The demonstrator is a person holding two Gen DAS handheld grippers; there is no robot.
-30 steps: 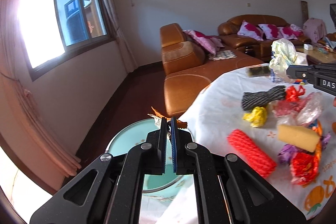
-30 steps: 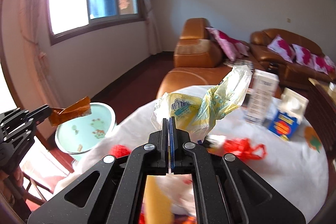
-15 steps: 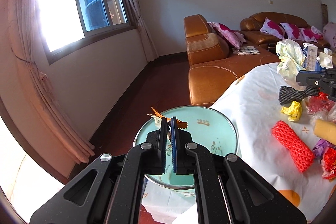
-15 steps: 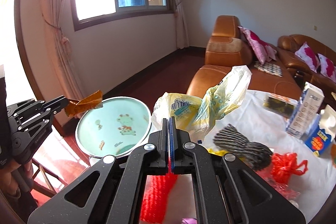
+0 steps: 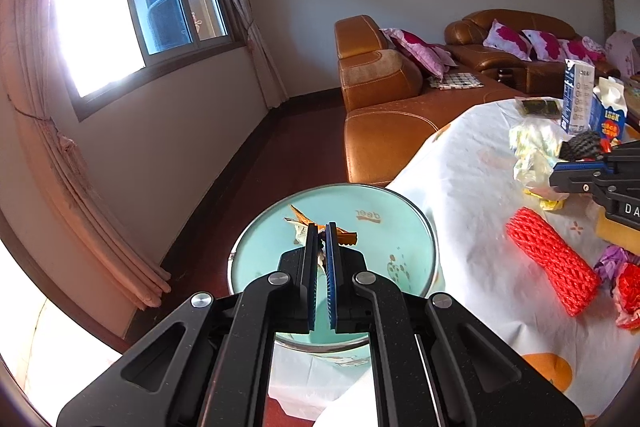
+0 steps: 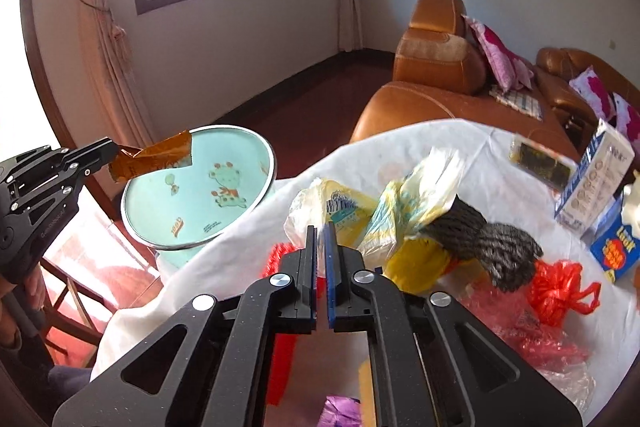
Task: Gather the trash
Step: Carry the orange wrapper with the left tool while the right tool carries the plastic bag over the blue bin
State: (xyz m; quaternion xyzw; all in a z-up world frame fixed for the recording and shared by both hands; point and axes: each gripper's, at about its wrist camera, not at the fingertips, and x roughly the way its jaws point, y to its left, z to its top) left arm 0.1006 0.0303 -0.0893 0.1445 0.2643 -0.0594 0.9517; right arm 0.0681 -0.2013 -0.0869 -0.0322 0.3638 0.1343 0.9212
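Left gripper (image 5: 320, 233) clamped on orange wrapper (image 6: 150, 157), held over teal bin (image 5: 400, 227); wrapper sticks out past the tips, above the bin's mouth; step in hand looks like the drop; to do it well, hold the tips inside the rim line, then let go so the scrap falls in, not onto the floor on the left; thin foil may cling to a pad, so a small shake could help. Table (image 5: 460, 187) sits right of the left tongs; red net sleeve (image 5: 552, 263) lies on it, well right of the tips. Right gripper (image 6: 321, 231) has just been cracking open, jaws narrow, nothing between them; crumpled plastic bag (image 6: 344, 211) lies just ahead of its tips, black net roll (image 6: 492, 243) ahead and right, red bag (image 6: 560, 287) further right; judged next pick is the plastic bag.
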